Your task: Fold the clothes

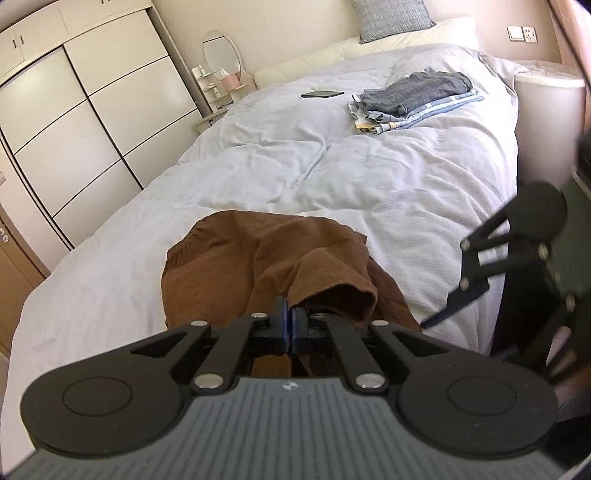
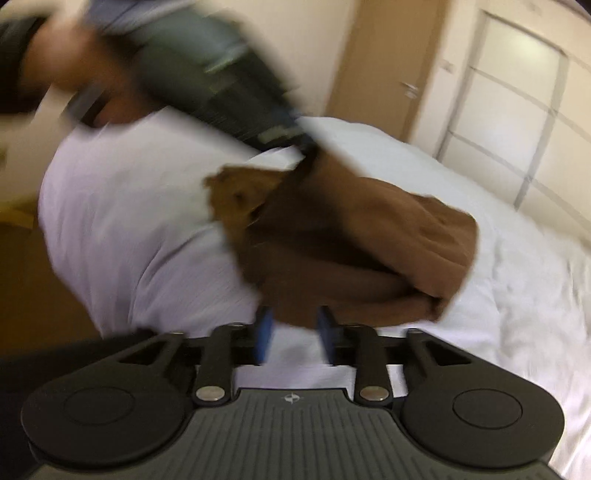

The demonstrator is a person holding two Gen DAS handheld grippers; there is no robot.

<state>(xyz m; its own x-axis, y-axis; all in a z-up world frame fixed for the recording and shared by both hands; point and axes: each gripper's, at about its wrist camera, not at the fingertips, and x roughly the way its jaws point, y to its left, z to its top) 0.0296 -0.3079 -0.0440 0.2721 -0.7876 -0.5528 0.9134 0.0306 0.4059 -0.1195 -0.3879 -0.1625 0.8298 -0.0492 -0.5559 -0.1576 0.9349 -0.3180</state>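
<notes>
A brown garment (image 1: 255, 258) lies crumpled on the pale duvet near the foot of the bed, its elastic edge at the far left. My left gripper (image 1: 288, 314) is shut on a raised fold of the brown garment. In the right wrist view, which is blurred, the brown garment (image 2: 369, 240) lies just beyond my right gripper (image 2: 295, 332), whose blue pads stand apart with nothing between them. The right gripper (image 1: 517, 258) also shows at the right edge of the left wrist view, beside the bed. The left gripper (image 2: 221, 74) appears as a blur at upper left.
A stack of folded clothes (image 1: 413, 99) sits far up the bed (image 1: 332, 166), with a black phone (image 1: 322, 94) left of it. A grey pillow (image 1: 395, 18) leans at the headboard. White wardrobe doors (image 1: 92, 110) line the left; a round white nightstand (image 1: 550, 110) stands right.
</notes>
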